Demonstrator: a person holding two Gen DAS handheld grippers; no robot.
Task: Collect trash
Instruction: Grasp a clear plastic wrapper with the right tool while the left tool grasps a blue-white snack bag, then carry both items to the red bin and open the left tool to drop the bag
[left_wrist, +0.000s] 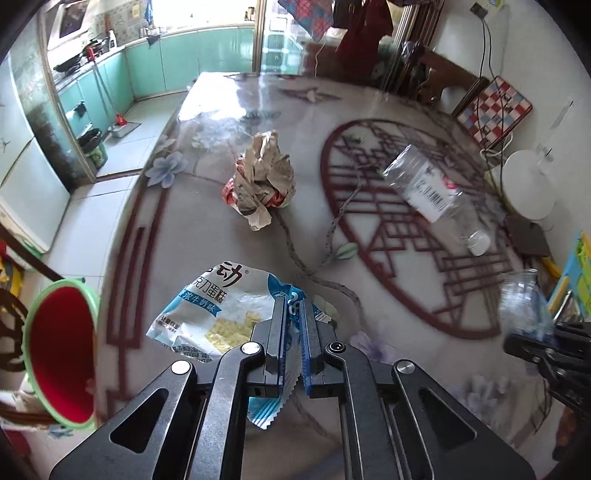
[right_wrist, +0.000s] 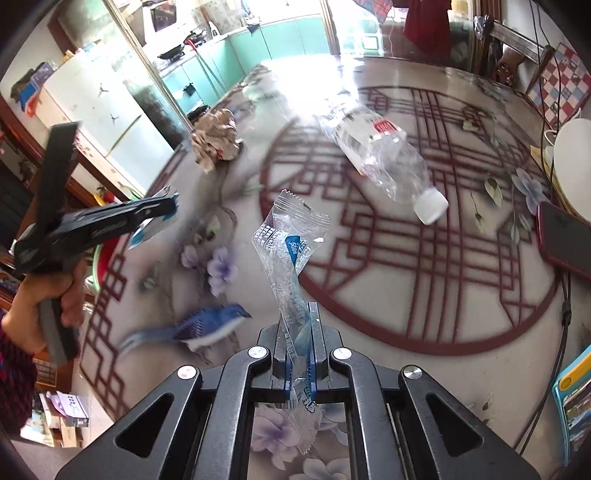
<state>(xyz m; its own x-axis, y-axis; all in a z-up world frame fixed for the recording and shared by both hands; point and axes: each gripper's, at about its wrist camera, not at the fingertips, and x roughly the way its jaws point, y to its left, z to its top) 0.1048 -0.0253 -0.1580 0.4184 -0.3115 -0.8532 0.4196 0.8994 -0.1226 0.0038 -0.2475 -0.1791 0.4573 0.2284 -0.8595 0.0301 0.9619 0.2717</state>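
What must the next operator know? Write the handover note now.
Left claw: shut on the snack bag, lifted beside the red bin off the table's left edge.
Right claw: shut on the clear wrapper, held above the table.
Still on the table: crumpled paper and an empty bottle lying on its side.
Done: both wrappers picked up.
Left: drop both into the bin, then fetch the paper and bottle.
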